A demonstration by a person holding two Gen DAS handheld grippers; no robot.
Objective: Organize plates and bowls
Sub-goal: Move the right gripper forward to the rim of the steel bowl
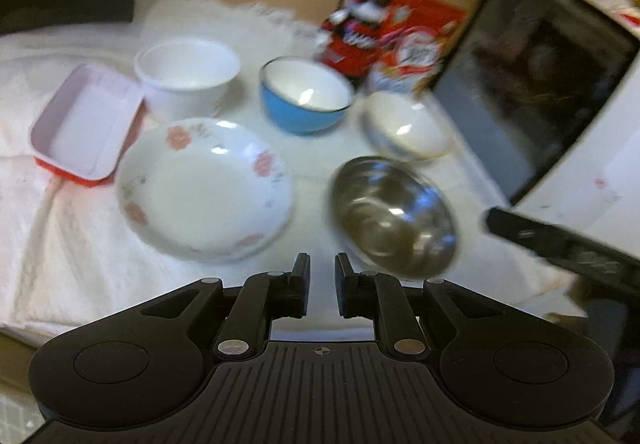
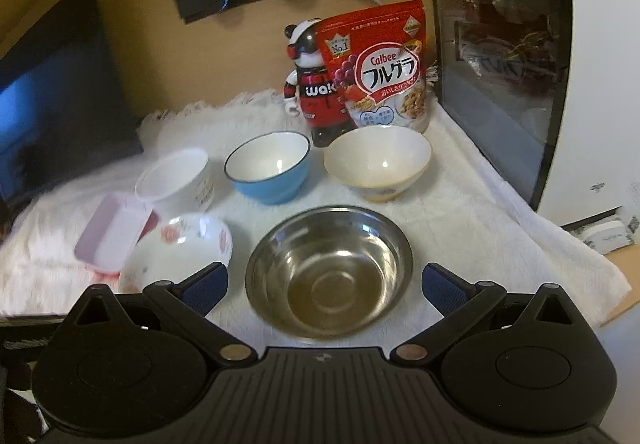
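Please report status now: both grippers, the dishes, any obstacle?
Left gripper shut, empty; right gripper open, empty. Round steel bowl ahead between its fingers, untouched. Nothing blocking.

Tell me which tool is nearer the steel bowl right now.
Right. The right tool is open, straddling the steel bowl without touching. The left tool is shut, beside the bowl's near-left rim.

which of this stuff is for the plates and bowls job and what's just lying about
For the job: steel bowl, blue bowl, cream bowl, white bowl, floral plate, pink tray.

Lying about: cereal bag, bear figure, microwave, cloth.
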